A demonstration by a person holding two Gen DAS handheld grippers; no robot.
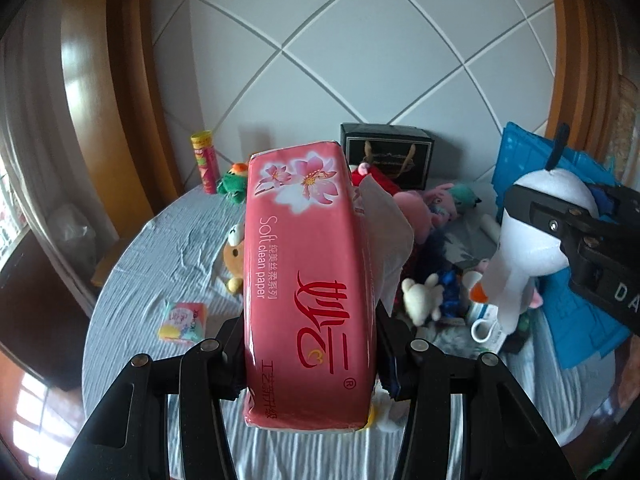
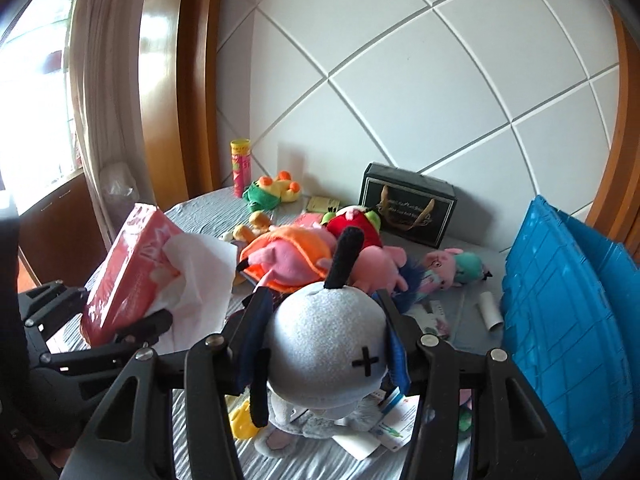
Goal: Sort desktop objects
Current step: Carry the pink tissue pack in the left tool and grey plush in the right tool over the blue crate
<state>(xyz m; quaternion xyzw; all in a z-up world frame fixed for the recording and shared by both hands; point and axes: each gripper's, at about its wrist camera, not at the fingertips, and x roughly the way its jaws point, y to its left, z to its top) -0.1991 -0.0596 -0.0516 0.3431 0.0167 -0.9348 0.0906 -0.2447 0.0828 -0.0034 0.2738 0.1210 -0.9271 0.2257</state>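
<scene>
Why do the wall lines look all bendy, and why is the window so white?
Both wrist views use fisheye lenses, so the straight wall grooves curve. In the right wrist view, daylight overexposes the window to blank white and leaves glare on the wooden frame.

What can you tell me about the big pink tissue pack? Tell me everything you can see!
The pink tissue pack is a long, soft block in shiny plastic wrap, printed with pink flowers, red Chinese writing and "Soft clean paper". A white tissue sticks out of a slit on one side. The left claw squeezes it between its black fingers, holding it tilted in the air above the table's grey cloth. Nothing else touches it.
</scene>
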